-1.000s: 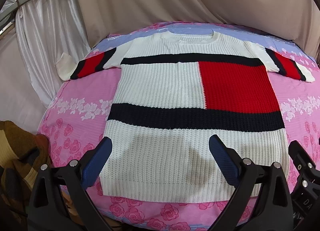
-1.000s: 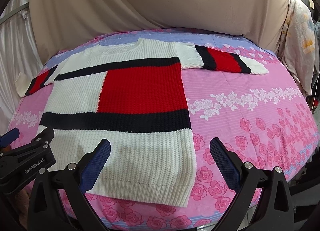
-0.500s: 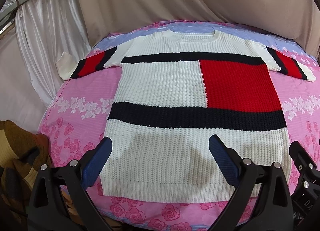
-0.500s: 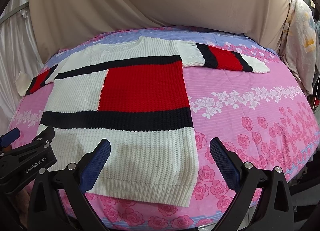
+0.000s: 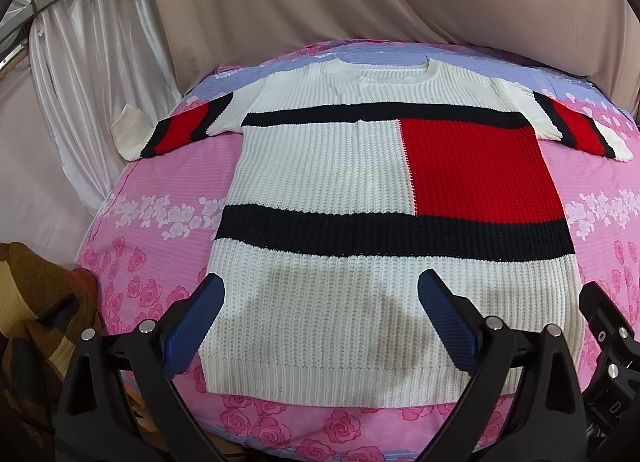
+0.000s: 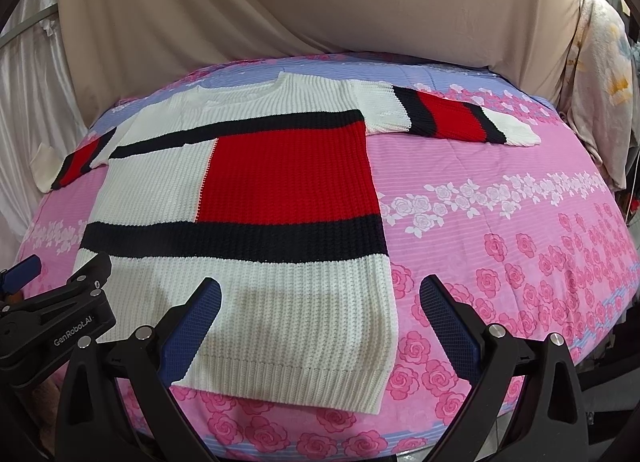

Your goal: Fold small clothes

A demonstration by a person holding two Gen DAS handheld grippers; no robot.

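A knitted sweater (image 5: 360, 190) (image 6: 240, 198), white with black bands and a red block, lies flat and face up on the pink floral sheet, both sleeves spread sideways. My left gripper (image 5: 320, 298) hovers open over the lower hem, nothing between its blue pads (image 5: 192, 326). In the right wrist view my right gripper (image 6: 320, 302) is open above the hem's right corner, also holding nothing. The left gripper's black body (image 6: 60, 322) shows at that view's left edge, and the right gripper's body (image 5: 612, 346) at the left view's right edge.
A pink rose-patterned sheet (image 6: 500, 242) covers the rounded surface, with bare room right of the sweater. Beige drapes (image 5: 320, 2) hang behind, white curtain (image 5: 88, 74) at left. A brown plaid cloth (image 5: 32, 314) lies at the near left. Floral fabric (image 6: 600, 74) hangs at far right.
Both views have shifted slightly: the sweater sits a little lower and closer in frame. Both grippers remain open, and the sweater has not been touched.
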